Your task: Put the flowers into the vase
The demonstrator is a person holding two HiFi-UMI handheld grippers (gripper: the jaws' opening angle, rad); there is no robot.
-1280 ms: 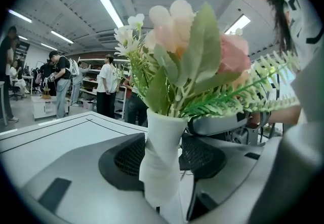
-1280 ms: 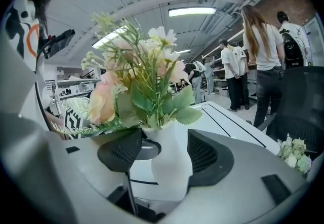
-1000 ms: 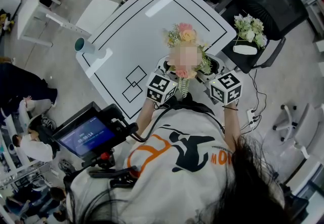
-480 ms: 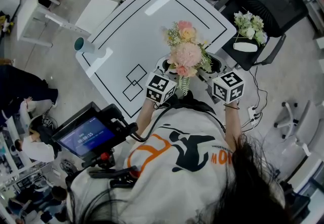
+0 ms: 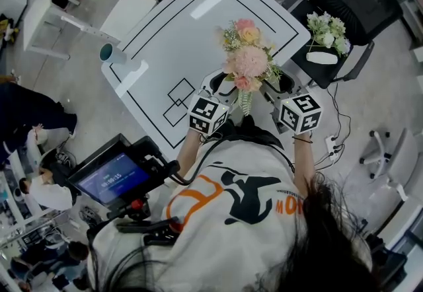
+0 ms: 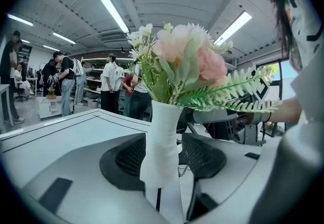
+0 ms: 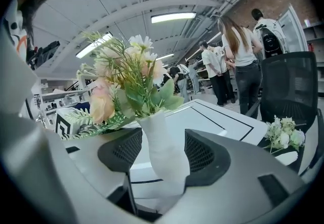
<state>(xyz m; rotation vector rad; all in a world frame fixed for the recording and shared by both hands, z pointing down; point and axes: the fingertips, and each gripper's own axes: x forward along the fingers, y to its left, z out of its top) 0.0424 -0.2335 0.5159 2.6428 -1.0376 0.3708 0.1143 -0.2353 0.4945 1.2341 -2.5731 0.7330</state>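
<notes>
A white vase [image 6: 162,137] holds a bouquet of pink and peach flowers [image 5: 247,59] with fern sprigs. It hangs in the air just off the near edge of the white table [image 5: 198,26]. My left gripper [image 5: 221,86] and right gripper [image 5: 276,84] face each other with the vase [image 5: 243,104] between them. In the left gripper view the tilted vase fills the gap between the jaws of the left gripper [image 6: 164,154]. In the right gripper view the vase [image 7: 162,149] likewise fills the gap of the right gripper [image 7: 161,157]. Both look shut on it.
A teal cup [image 5: 109,53] stands at the table's left corner. A second white bouquet [image 5: 325,32] and a white object [image 5: 322,57] lie on a black chair [image 5: 344,0] to the right. A monitor [image 5: 112,175] sits near left. People stand around the room.
The vase with its flowers and both grippers have shifted slightly away from the body and to the right. The hold looks the same.
</notes>
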